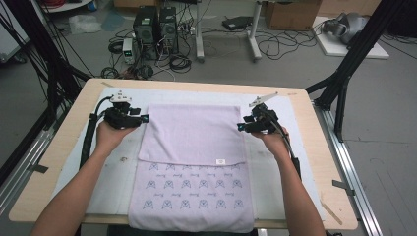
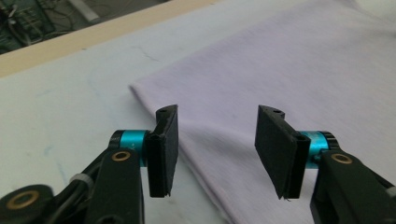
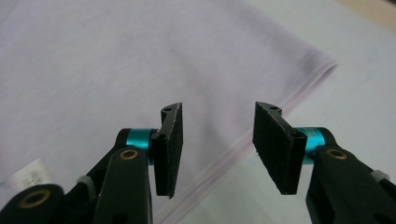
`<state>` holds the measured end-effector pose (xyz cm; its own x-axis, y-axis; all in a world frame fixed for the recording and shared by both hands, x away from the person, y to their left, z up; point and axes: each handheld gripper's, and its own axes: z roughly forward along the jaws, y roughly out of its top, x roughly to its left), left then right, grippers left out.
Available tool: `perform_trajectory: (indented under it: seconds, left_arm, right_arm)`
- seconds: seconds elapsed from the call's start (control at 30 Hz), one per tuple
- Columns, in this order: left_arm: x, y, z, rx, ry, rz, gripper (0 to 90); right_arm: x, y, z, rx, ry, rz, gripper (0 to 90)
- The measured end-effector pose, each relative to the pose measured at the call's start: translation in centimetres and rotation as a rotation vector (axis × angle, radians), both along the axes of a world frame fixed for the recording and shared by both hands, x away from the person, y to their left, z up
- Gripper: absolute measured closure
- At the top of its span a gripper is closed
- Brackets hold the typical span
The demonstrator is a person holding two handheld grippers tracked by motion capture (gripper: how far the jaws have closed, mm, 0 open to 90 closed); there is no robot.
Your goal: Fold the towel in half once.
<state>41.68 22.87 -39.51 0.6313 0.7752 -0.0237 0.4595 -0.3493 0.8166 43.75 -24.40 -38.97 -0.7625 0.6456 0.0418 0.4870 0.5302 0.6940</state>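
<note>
Folding a lilac towel [image 1: 192, 132] on the white mat [image 1: 114, 177] of a wooden table [image 1: 74, 115]: first fold looks done. The far part has been laid back over the middle, so a plain double layer covers the upper portion, and its loose edge lies across the towel near a small white label [image 1: 221, 161]. Below that edge a single layer with a printed blue pattern [image 1: 189, 191] runs to the table's near edge and slightly over it.

Left gripper [image 1: 142, 118] sits at the left side of the folded part, near its far left corner [image 2: 135, 87]. Jaws stand apart with nothing between them; in the left gripper view the cloth lies flat under them, not pinched.

Right gripper [image 1: 240, 127] mirrors it at the right side. Jaws likewise parted and empty, the stacked hem [image 3: 261, 133] running beneath the gap. Whether either pad grazes the cloth is hard to tell from these angles; probably both are clear.

Judgement: roughly a third to half done. Fold placed and let go, edges fairly square. Left to do: take the patterned near end, fold it up over the doubled part, then possibly halve sideways and smooth.
</note>
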Motion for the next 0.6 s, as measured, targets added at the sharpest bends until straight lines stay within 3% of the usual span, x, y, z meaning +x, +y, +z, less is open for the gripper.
perform_trajectory:
  seconds: [0.1,0.27,0.37,0.43,0.5,0.6]
  left_arm:
    - [-2.1,-0.4,-0.7,0.012,-0.006,-0.06,55.9]
    - [-4.8,-0.5,-1.9,0.019,0.028,-0.125,59.2]
    - [-6.3,-0.2,-2.6,0.009,0.032,-0.14,58.9]
    - [-7.4,0.0,-3.0,-0.004,0.031,-0.143,58.7]
    - [-8.2,-0.1,-3.5,0.01,0.042,-0.149,58.7]
    - [-8.8,-0.2,-4.1,0.031,0.051,-0.161,58.9]
  right_arm:
    - [-2.0,-0.2,-0.6,0.021,-0.006,0.028,54.4]
    - [-4.7,-0.7,-1.2,0.067,-0.012,0.063,56.7]
    - [-6.2,-0.8,-2.1,0.06,-0.005,0.097,57.8]
    - [-7.0,-0.7,-2.8,0.042,0.034,0.12,57.2]
    - [-7.9,-0.5,-3.3,0.04,-0.005,0.128,57.9]
    - [-8.4,-0.4,-4.0,0.038,0.002,0.128,57.4]
